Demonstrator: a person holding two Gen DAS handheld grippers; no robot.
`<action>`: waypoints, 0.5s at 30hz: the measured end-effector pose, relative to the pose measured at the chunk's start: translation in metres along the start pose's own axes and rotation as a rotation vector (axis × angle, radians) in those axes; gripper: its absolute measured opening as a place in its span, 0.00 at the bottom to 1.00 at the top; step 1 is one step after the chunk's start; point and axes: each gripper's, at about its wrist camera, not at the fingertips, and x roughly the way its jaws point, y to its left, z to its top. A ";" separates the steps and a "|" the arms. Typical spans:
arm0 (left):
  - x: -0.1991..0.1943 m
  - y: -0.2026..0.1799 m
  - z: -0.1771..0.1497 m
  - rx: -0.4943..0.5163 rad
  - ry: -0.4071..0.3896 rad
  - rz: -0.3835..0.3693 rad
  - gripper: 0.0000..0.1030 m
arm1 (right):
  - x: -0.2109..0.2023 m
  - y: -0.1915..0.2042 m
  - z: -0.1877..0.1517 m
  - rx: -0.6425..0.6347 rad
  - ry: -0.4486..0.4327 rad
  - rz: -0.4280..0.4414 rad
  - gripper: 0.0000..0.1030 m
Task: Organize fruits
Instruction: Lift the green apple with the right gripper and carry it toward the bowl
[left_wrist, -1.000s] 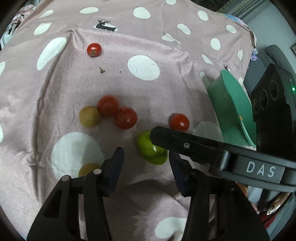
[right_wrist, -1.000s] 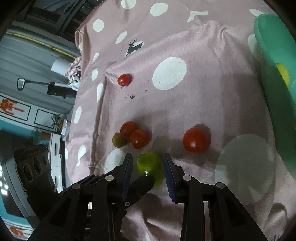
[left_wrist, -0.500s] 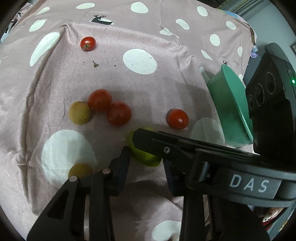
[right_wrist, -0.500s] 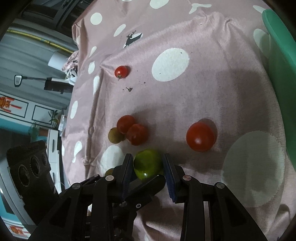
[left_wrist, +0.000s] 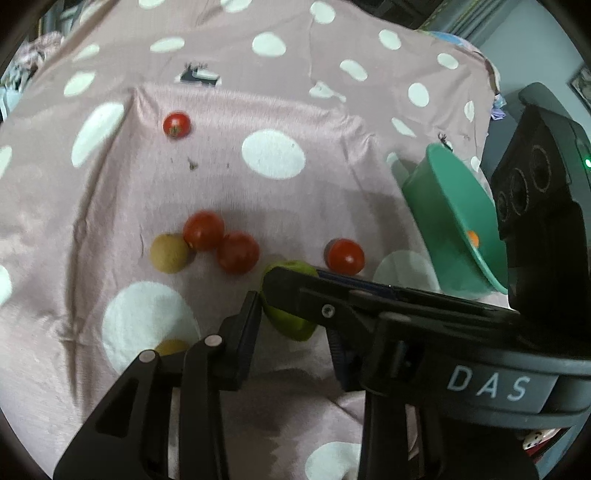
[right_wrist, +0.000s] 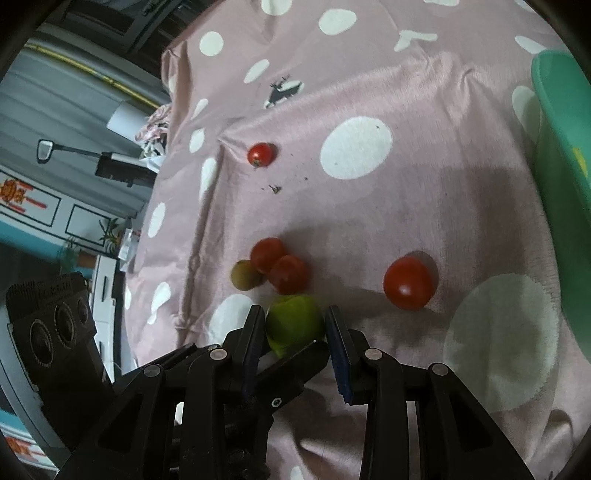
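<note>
A green fruit (left_wrist: 291, 330) (right_wrist: 293, 323) sits low over the pink dotted cloth (left_wrist: 332, 177). Both grippers hold it crosswise. In the right wrist view, my right gripper (right_wrist: 295, 314) has a pad against each side of it. My left gripper (left_wrist: 291, 317) is shut on the same fruit; its left pad touches, while its right finger is hidden behind the right gripper's finger (left_wrist: 332, 306). A left finger (right_wrist: 291, 365) shows under the fruit. Red tomatoes lie beyond: a touching pair (left_wrist: 204, 229) (left_wrist: 237, 252), one at the right (left_wrist: 345, 256) (right_wrist: 408, 282), one far off (left_wrist: 177, 124) (right_wrist: 260, 154).
A yellowish fruit (left_wrist: 168, 253) (right_wrist: 244, 275) touches the tomato pair, and another (left_wrist: 171, 346) lies by my left finger. A green bowl (left_wrist: 454, 206) (right_wrist: 561, 147) stands at the right with a small orange piece (left_wrist: 472, 238) inside. Furniture and a wall lie beyond the cloth's left edge.
My left gripper's jaws have come together from wide apart onto the green fruit. The right gripper has kept its grip and barely moved.
</note>
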 end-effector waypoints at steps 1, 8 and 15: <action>-0.002 -0.002 0.000 0.005 -0.010 0.000 0.32 | -0.003 0.001 0.000 -0.004 -0.009 0.004 0.36; -0.018 -0.014 0.001 0.045 -0.085 0.005 0.32 | -0.022 0.011 -0.002 -0.044 -0.079 0.001 0.36; -0.037 -0.029 0.003 0.092 -0.177 0.005 0.32 | -0.045 0.023 -0.004 -0.087 -0.167 0.007 0.36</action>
